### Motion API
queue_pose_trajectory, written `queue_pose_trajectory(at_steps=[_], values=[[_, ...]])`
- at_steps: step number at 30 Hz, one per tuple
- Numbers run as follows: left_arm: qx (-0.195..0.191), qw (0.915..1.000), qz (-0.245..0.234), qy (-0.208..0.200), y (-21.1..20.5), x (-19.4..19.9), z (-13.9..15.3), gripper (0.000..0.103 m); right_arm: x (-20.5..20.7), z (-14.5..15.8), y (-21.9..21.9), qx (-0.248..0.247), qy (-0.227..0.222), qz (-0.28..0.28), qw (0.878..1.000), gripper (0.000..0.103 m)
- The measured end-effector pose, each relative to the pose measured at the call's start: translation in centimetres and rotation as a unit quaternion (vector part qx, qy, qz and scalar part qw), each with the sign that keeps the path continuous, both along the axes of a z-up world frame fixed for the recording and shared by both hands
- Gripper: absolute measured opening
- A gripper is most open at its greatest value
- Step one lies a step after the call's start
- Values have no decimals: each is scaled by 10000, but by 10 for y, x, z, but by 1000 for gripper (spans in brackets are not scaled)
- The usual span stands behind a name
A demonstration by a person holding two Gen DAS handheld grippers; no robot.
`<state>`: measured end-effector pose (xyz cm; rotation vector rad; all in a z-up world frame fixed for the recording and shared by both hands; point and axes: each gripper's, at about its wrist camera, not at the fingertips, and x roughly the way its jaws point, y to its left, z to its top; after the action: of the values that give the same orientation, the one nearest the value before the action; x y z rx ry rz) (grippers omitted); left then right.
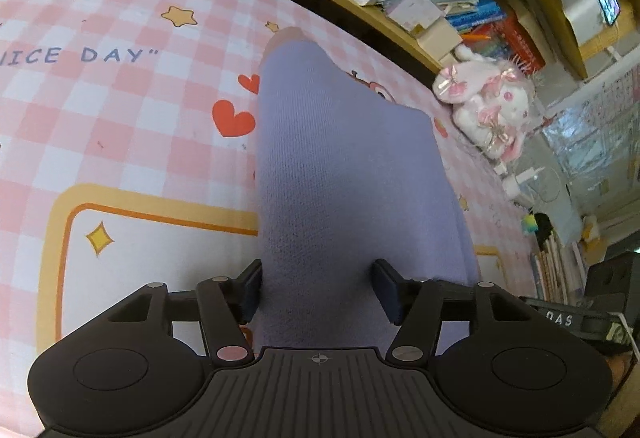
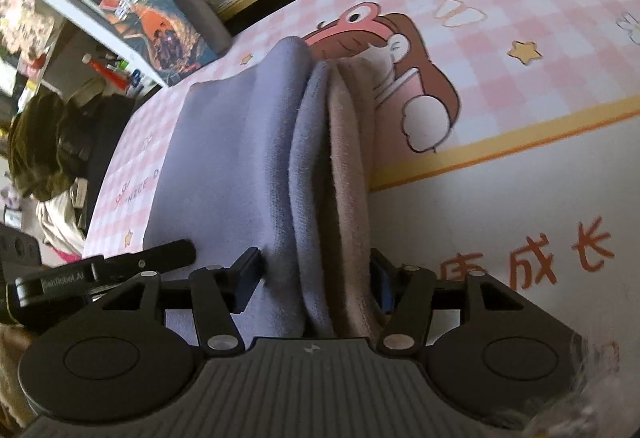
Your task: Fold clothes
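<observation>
A lavender fleece garment (image 1: 340,165) with a beige-pink inner side (image 2: 348,165) lies bunched on the pink checked table cover (image 1: 120,109). In the left wrist view it rises as a ridge from the cover into my left gripper (image 1: 318,278); both pads sit against the cloth, and its right edge spreads under the right finger. In the right wrist view several upright layers of the garment (image 2: 240,157) fill the gap of my right gripper (image 2: 316,274), pinched between the two pads. Its far end rests on the cover.
A bookshelf edge (image 1: 360,5) packed with books runs along the far side. A white and pink plush toy (image 1: 488,105) lies near the cover's right end. A box leans at the far left (image 2: 160,29). A black finger (image 2: 168,252) of the other tool shows beside the garment.
</observation>
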<state>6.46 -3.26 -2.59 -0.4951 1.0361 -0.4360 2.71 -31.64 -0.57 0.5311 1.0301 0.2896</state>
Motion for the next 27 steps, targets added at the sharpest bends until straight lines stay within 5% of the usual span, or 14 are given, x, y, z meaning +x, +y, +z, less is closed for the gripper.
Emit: queue_pose_trajectory(at_steps=[7, 11, 16, 21, 27], values=[[276, 9994, 2, -226, -10, -9, 12, 44, 1, 5, 10, -295, -271, 357, 9986, 33], [411, 9982, -100, -425, -20, -21, 25, 42, -8, 17, 20, -894, -659, 619, 9919, 30], [421, 9988, -168, -194, -25, -27, 24, 45, -21, 25, 23, -1409, -926, 866, 9819, 30], [338, 9993, -144, 23, -24, -24, 15, 54, -21, 17, 2, -961, -526, 630, 9920, 39], [32, 9999, 17, 113, -21, -23, 7, 52, -19, 4, -14, -278, -110, 297, 9991, 49]])
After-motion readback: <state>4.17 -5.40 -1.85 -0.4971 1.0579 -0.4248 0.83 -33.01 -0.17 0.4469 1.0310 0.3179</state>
